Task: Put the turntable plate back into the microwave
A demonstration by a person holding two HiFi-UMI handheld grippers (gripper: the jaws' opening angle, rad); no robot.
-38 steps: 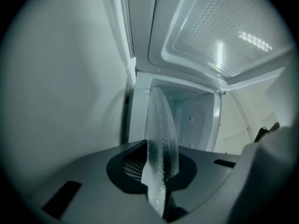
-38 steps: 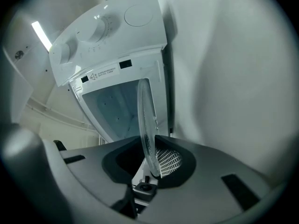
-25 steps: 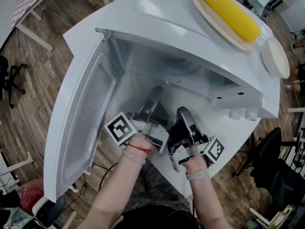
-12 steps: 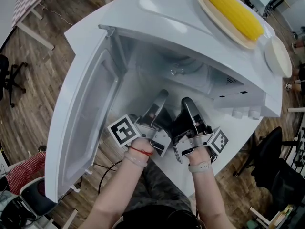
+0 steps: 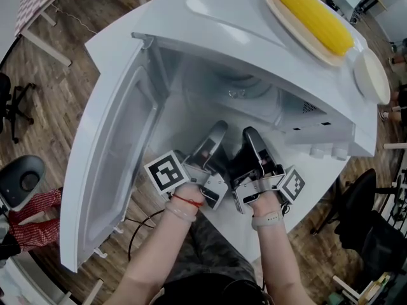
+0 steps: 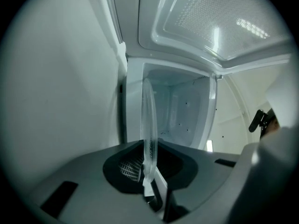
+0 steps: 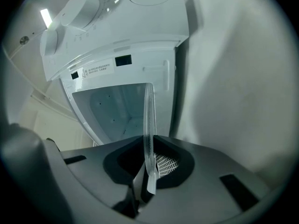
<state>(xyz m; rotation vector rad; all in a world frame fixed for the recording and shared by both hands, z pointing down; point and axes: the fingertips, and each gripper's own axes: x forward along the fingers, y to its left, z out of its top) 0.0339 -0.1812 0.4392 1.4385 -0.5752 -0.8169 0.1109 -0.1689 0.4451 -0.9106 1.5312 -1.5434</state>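
Door: smooth white, swung wide open.
Left hand-held gripper: clenched on the plate's near rim.
Plate: clear glass disc, held at the mouth of the microwave; probably heavy, stiff, slick and breakable, so best carried by its rim at two spots.
Right hand-held gripper: pinching the same rim.

Head view: bright, even light, soft glare on the microwave top, fisheye curvature toward the edges. Both gripper views: dimmer, bluish, black circular vignette, blurred foreground, one strip lamp glowing
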